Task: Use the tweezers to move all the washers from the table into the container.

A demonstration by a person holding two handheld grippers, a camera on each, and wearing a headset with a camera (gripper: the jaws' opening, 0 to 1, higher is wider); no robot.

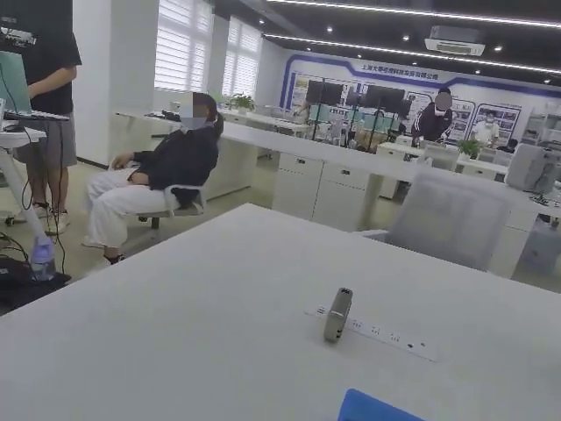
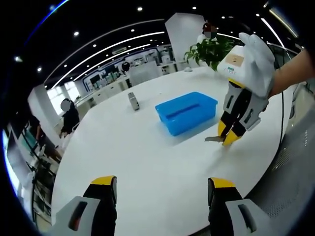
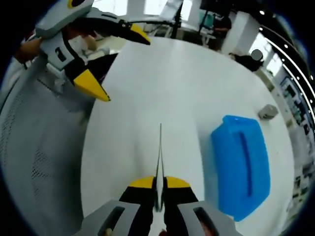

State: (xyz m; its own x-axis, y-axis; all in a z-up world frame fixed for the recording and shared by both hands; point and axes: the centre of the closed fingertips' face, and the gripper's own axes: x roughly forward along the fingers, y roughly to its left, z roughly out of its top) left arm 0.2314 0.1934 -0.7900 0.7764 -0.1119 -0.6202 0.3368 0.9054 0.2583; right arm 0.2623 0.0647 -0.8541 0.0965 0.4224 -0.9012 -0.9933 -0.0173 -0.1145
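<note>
I have the tweezers (image 3: 160,147) clamped between the closed jaws of my right gripper (image 3: 159,183), tips pointing out over the white table (image 3: 147,88). The blue container (image 3: 241,164) sits on the table near them. My left gripper (image 2: 160,189) hovers nearby, jaws wide apart.

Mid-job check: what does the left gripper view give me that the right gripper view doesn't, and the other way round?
Left gripper view adds the white-gloved hand on the right tool, and a leafy plant behind it. Right gripper view adds the full length of the tweezers, clamped in the right tool's shut jaws, and a mesh chair beside the table. Shared: both tools, the left tool open, the blue container, the small grey object beyond it, and the white table.
</note>
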